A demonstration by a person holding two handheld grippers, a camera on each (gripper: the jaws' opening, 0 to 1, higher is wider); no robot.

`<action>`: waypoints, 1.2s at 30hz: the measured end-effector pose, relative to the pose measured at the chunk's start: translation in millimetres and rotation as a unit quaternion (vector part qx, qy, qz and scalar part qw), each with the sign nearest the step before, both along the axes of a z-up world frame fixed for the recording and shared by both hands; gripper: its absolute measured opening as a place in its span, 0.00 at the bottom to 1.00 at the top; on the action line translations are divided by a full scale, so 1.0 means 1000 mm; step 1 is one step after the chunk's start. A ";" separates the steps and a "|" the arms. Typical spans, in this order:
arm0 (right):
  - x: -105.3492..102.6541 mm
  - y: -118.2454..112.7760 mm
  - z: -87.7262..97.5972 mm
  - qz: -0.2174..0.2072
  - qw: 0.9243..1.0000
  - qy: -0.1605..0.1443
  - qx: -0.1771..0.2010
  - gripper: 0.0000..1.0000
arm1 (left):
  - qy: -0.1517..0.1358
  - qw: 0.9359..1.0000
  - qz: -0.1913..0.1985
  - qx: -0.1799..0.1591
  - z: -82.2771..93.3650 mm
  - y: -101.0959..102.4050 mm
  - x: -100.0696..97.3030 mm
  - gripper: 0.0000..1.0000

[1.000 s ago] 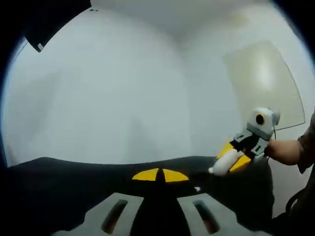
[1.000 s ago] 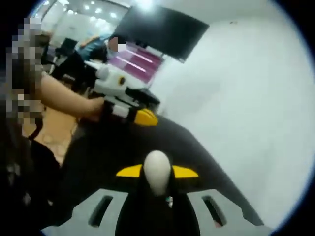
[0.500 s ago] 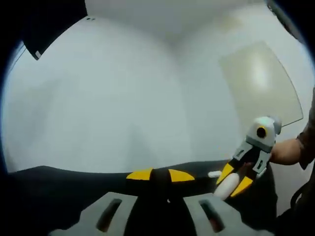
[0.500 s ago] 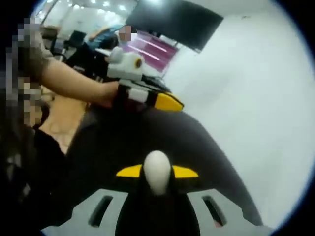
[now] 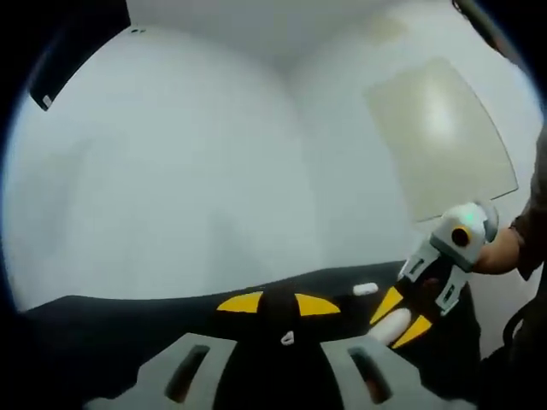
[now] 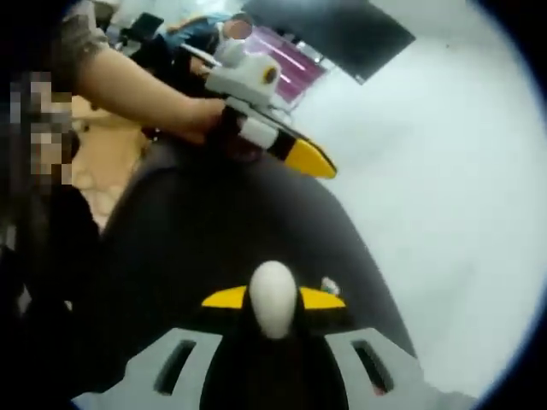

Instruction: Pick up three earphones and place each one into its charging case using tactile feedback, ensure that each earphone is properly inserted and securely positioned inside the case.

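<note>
In the right gripper view my right gripper [image 6: 273,298] is shut on a white oval charging case [image 6: 273,295], held between its yellow tips. A small white earphone [image 6: 329,286] lies on the black table [image 6: 214,231] just right of those tips. My left gripper [image 6: 308,160] hovers over the table's far side, held by a person's hand. In the left gripper view the left gripper [image 5: 279,304] stands slightly open, a narrow dark gap between its yellow tips. A small earphone [image 5: 286,339] lies under it and a white piece [image 5: 365,289] further right. The right gripper [image 5: 402,320] enters from the right with the case [image 5: 391,324].
A white wall [image 5: 171,171] rises behind the black table [image 5: 111,342], with a pale panel [image 5: 440,137] at the right. In the right gripper view a dark screen [image 6: 342,26], a person's arm [image 6: 128,85] and a room with other people sit beyond the table.
The left gripper's yellow tips have parted a little. The right gripper with the case has come lower and nearer the table. A white piece has come into sight on the table.
</note>
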State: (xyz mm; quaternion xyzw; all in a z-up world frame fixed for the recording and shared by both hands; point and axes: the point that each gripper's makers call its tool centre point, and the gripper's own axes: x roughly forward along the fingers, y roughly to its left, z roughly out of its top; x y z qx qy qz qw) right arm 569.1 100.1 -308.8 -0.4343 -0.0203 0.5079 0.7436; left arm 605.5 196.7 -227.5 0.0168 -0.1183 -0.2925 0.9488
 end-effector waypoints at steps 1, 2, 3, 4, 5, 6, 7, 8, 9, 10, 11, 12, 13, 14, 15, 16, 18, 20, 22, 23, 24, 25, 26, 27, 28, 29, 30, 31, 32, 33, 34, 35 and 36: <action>-0.001 0.001 -0.001 0.003 1.000 0.004 -0.002 0.25 | 0.002 1.000 0.000 0.003 -0.001 -0.001 0.000 0.10; -0.002 0.001 -0.001 0.004 1.000 0.004 -0.002 0.25 | 0.002 1.000 0.000 0.006 -0.002 -0.001 0.000 0.10; -0.002 0.002 -0.001 0.003 1.000 0.005 -0.001 0.25 | 0.002 1.000 0.000 0.007 -0.002 -0.002 0.000 0.10; -0.003 0.001 0.000 -0.001 1.000 0.010 0.000 0.25 | 0.001 1.000 -0.001 0.008 -0.002 -0.002 -0.001 0.10; -0.003 0.001 0.000 -0.003 1.000 0.021 0.004 0.26 | 0.000 1.000 -0.002 0.008 -0.001 -0.002 -0.001 0.10; -0.006 0.001 0.000 -0.003 0.999 0.039 0.013 0.26 | 0.000 1.000 -0.002 0.008 -0.001 -0.002 -0.001 0.10; -0.008 0.002 0.001 0.001 0.998 0.057 0.023 0.27 | 0.000 1.000 -0.002 0.008 -0.001 -0.002 -0.001 0.10; -0.011 0.002 0.001 0.006 0.996 0.082 0.037 0.29 | 0.001 1.000 -0.003 0.008 -0.002 -0.001 0.000 0.10; -0.015 0.003 0.002 0.015 0.991 0.122 0.057 0.31 | 0.002 1.000 -0.003 0.009 -0.002 -0.001 0.000 0.10; -0.020 0.005 0.001 0.025 0.984 0.161 0.072 0.34 | 0.002 1.000 -0.003 0.009 -0.002 -0.002 0.000 0.10; -0.025 0.007 0.003 0.036 0.975 0.199 0.094 0.39 | 0.002 1.000 -0.004 0.009 -0.002 -0.002 -0.001 0.10; -0.028 0.009 0.006 0.038 0.968 0.222 0.110 0.43 | 0.001 1.000 -0.004 0.009 -0.001 -0.002 -0.001 0.10; -0.029 0.008 0.009 0.034 0.957 0.257 0.128 0.45 | 0.000 1.000 -0.004 0.009 -0.001 -0.002 -0.001 0.10; -0.029 0.007 0.011 0.034 0.955 0.262 0.132 0.44 | -0.001 1.000 -0.004 0.008 -0.001 -0.002 -0.002 0.10; -0.026 0.004 0.016 0.035 0.958 0.252 0.132 0.44 | -0.001 1.000 -0.005 0.006 0.000 -0.001 -0.002 0.10; -0.023 0.001 0.026 0.036 0.961 0.233 0.147 0.44 | -0.002 1.000 -0.005 0.004 0.001 -0.001 -0.002 0.10; -0.016 -0.009 0.041 0.034 0.963 0.215 0.160 0.42 | -0.003 1.000 -0.008 0.003 0.001 -0.002 -0.002 0.10; -0.009 -0.018 0.049 0.028 0.960 0.220 0.170 0.38 | -0.004 1.000 -0.010 0.004 0.001 -0.002 -0.003 0.10; -0.001 -0.025 0.047 0.011 0.951 0.250 0.182 0.35 | -0.004 1.000 -0.010 0.005 0.001 -0.002 -0.003 0.10; 0.000 -0.026 0.044 0.007 0.946 0.267 0.184 0.34 | -0.004 1.000 -0.010 0.005 0.001 -0.002 -0.003 0.10; -0.001 -0.027 0.037 0.003 0.937 0.297 0.184 0.34 | -0.005 1.000 -0.011 0.005 0.002 -0.002 -0.003 0.10; -0.002 -0.027 0.028 -0.006 0.925 0.331 0.184 0.34 | -0.005 1.000 -0.010 0.004 0.002 -0.002 -0.003 0.10; -0.003 -0.026 0.016 -0.025 0.913 0.365 0.182 0.35 | -0.005 1.000 -0.010 0.004 0.002 -0.002 -0.003 0.10; 0.000 -0.025 0.009 -0.042 0.910 0.369 0.182 0.35 | -0.004 1.000 -0.010 0.005 0.002 -0.002 -0.003 0.10; -0.001 -0.024 0.005 -0.040 0.911 0.366 0.184 0.37 | -0.004 1.000 -0.011 0.005 0.001 -0.002 -0.003 0.10; -0.003 -0.017 0.008 -0.039 0.900 0.378 0.212 0.39 | -0.004 1.000 -0.011 0.006 0.001 -0.002 -0.003 0.10; -0.005 -0.015 0.004 -0.043 0.895 0.391 0.210 0.39 | -0.004 1.000 -0.011 0.006 0.001 -0.002 -0.003 0.10; -0.005 -0.013 0.003 -0.041 0.895 0.392 0.210 0.39 | -0.004 1.000 -0.011 0.007 0.001 -0.003 -0.004 0.10; -0.006 -0.010 0.001 -0.039 0.895 0.392 0.210 0.40 | -0.003 1.000 -0.011 0.009 0.000 -0.003 -0.003 0.10; -0.008 -0.008 0.001 -0.038 0.895 0.393 0.208 0.40 | -0.002 1.000 -0.011 0.010 0.000 -0.003 -0.003 0.10; -0.011 -0.005 -0.003 -0.044 0.891 0.404 0.201 0.39 | -0.002 1.000 -0.011 0.012 -0.001 -0.003 -0.003 0.10; -0.014 -0.005 -0.007 -0.059 0.884 0.423 0.190 0.39 | -0.002 1.000 -0.011 0.014 -0.001 -0.004 -0.003 0.10; -0.016 -0.006 -0.010 -0.066 0.884 0.428 0.175 0.38 | -0.001 1.000 -0.011 0.016 -0.002 -0.004 -0.003 0.10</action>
